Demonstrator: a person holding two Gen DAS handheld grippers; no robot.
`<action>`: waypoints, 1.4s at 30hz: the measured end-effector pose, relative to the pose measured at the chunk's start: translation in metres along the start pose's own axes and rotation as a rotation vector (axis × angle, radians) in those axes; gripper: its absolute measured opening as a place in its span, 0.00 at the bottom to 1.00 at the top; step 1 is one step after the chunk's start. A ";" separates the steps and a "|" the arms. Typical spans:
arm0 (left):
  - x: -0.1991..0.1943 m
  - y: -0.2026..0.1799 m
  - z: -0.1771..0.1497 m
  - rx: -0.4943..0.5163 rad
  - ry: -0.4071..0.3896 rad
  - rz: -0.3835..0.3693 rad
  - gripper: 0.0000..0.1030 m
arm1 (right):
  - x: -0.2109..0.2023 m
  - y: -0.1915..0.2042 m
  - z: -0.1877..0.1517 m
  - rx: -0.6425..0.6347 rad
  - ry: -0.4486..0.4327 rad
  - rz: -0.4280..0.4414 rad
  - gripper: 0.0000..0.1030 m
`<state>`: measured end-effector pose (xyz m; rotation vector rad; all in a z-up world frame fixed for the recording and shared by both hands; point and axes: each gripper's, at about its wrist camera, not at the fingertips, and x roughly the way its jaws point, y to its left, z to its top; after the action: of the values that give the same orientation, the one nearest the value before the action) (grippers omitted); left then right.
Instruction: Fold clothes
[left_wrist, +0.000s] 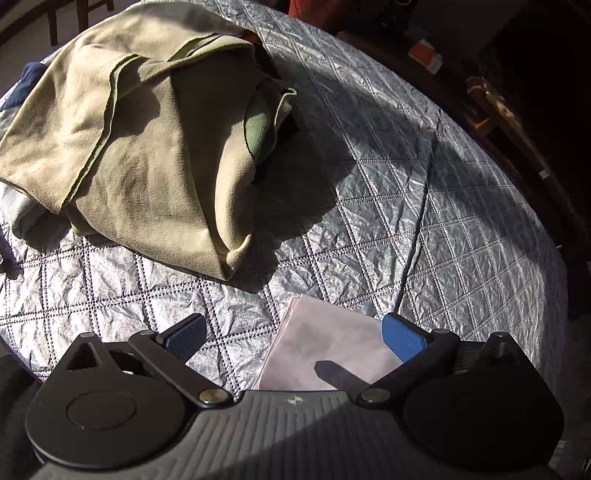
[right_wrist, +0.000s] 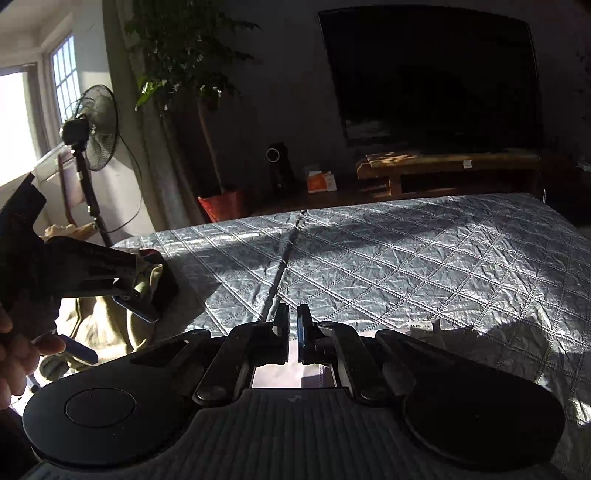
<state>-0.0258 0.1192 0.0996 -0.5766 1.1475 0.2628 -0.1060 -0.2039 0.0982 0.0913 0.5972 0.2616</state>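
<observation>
Here, the olive garment (left_wrist: 147, 147) lies in a loose heap on the quilted bedspread (left_wrist: 406, 221), at about 11 o'clock from the left claw (left_wrist: 293, 339). The left claw is spread wide and holds nothing. A flat pale cloth (left_wrist: 325, 350) rests under it, toward its 5 o'clock pad.

The right claw (right_wrist: 293, 328) is all but closed, with only a thin slit between its pads and nothing visible in the slit.

The step in hand appears to be taking up the olive garment for folding. This would go best by pinching a single hem or corner, not the bulk of the heap. The piece can then be drawn out flat onto the bare quilt at 3 o'clock before any crease is made. Both claws should hold the same edge, so that the layers do not drag.

The left wrist view alone shows the whole heap, its green inner face and a dark blue item (left_wrist: 29, 74) at 10 o'clock. The right wrist view alone shows the left claw from the side with the hand (right_wrist: 14, 354) behind it. It also shows a white labelled scrap (right_wrist: 424, 326) at 3 o'clock, and the fan (right_wrist: 98, 125), plant (right_wrist: 184, 48) and television (right_wrist: 432, 74) beyond the bed.
</observation>
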 end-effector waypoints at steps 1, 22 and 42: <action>0.000 -0.001 0.000 0.000 -0.003 0.000 0.98 | 0.002 0.003 -0.006 -0.075 0.023 -0.008 0.19; 0.001 0.008 0.002 -0.059 -0.012 0.032 0.98 | 0.047 0.196 -0.100 -1.275 0.026 0.115 0.99; -0.004 0.023 0.006 -0.127 -0.028 0.049 0.98 | 0.058 0.188 -0.101 -1.228 0.127 0.181 0.03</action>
<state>-0.0336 0.1422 0.0978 -0.6548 1.1247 0.3865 -0.1584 -0.0062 0.0138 -1.0655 0.4708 0.7728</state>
